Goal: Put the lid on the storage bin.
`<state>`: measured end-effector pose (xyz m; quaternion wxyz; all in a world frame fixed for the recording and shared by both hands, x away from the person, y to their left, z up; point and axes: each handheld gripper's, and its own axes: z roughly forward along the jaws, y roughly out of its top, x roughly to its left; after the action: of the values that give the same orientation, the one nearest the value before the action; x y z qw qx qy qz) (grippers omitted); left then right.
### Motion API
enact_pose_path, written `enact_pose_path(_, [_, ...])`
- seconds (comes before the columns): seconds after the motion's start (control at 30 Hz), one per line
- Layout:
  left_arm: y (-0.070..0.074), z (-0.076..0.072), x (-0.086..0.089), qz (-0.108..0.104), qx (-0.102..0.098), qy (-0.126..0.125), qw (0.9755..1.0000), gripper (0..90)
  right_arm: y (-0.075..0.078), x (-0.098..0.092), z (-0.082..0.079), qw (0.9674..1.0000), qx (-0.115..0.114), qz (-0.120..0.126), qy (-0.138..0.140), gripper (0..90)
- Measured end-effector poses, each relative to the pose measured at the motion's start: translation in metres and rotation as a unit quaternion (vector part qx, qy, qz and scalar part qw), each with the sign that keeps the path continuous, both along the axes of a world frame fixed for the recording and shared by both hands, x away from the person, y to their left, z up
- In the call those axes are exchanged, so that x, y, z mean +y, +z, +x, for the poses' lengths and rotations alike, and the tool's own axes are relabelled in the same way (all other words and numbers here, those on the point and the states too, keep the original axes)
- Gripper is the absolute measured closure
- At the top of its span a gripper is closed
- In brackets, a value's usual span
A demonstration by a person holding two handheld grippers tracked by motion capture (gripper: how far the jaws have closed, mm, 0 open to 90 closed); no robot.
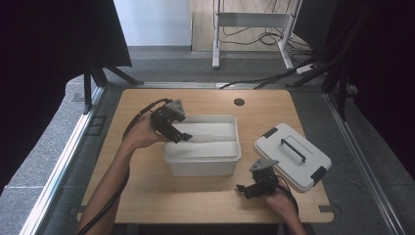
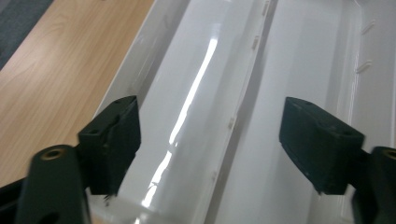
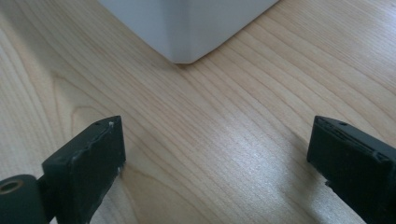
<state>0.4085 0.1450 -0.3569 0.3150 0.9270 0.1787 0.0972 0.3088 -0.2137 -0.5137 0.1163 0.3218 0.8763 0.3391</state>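
A white open plastic box [image 1: 203, 156] stands in the middle of the wooden table [image 1: 147, 196]. My left gripper [image 1: 181, 137] hangs over the box's left end, pointing into it, open. In the left gripper view its jaws [image 2: 210, 140] stand wide apart above the glossy white inside of the box [image 2: 299, 60], with nothing between them; a ridge runs along the inside. My right gripper [image 1: 243, 189] rests low near the table's front edge, open. In the right gripper view its jaws [image 3: 217, 154] are spread over bare wood, a corner of the box [image 3: 187, 32] ahead of them.
A white lid [image 1: 292, 155] with a black handle and black latches lies right of the box, close behind the right gripper. A cable hole [image 1: 239, 102] sits at the table's back edge. Metal frame legs [image 1: 215, 49] and floor cables lie beyond the table.
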Motion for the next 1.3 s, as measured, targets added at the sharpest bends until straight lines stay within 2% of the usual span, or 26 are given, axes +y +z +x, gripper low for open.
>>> enact_pose_path(0.13, [0.004, -0.010, 0.020, -0.017, -0.008, 0.028, 0.9994, 13.9, 0.006, 0.000, 0.001, 1.0000, -0.003, 0.004, 0.000, 6.1])
enact_pose_path(0.23, [0.005, -0.020, 0.037, -0.037, -0.009, 0.050, 0.9980, 9.1, 0.014, -0.002, 0.002, 0.9999, -0.005, 0.011, -0.001, 7.4])
enact_pose_path(0.4, [-0.006, -0.040, 0.059, -0.063, -0.005, 0.080, 0.9948, 1.5, 0.030, -0.008, 0.009, 0.9999, -0.009, 0.013, -0.002, 7.4])
enact_pose_path(0.57, [-0.029, -0.058, 0.078, -0.067, -0.006, 0.104, 0.9923, 0.0, 0.046, -0.018, 0.019, 0.9997, -0.014, 0.015, -0.012, 8.2])
enact_pose_path(0.77, [-0.066, -0.076, 0.096, -0.075, 0.007, 0.132, 0.9884, 0.0, 0.061, -0.029, 0.032, 0.9993, -0.021, 0.012, -0.027, 8.9])
enact_pose_path(0.87, [-0.085, -0.086, 0.101, -0.073, 0.009, 0.146, 0.9866, 0.0, 0.068, -0.032, 0.037, 0.9992, -0.024, 0.014, -0.030, 8.9])
enact_pose_path(1.0, [-0.103, -0.097, 0.103, -0.075, 0.006, 0.161, 0.9841, 0.0, 0.073, -0.037, 0.045, 0.9989, -0.026, 0.015, -0.035, 8.8])
enact_pose_path(1.07, [-0.112, -0.103, 0.103, -0.084, 0.007, 0.168, 0.9821, 0.0, 0.074, -0.040, 0.050, 0.9989, -0.024, 0.013, -0.039, 8.6])
enact_pose_path(1.13, [-0.121, -0.107, 0.101, -0.086, 0.005, 0.175, 0.9808, 0.0, 0.077, -0.043, 0.054, 0.9985, -0.026, 0.012, -0.047, 8.9])
enact_pose_path(1.2, [-0.130, -0.110, 0.098, -0.084, 0.003, 0.179, 0.9803, 0.0, 0.081, -0.048, 0.057, 0.9981, -0.032, 0.012, -0.051, 10.3])
enact_pose_path(1.3, [-0.141, -0.113, 0.092, -0.078, 0.006, 0.178, 0.9809, 0.0, 0.087, -0.056, 0.062, 0.9973, -0.036, 0.012, -0.063, 12.5])
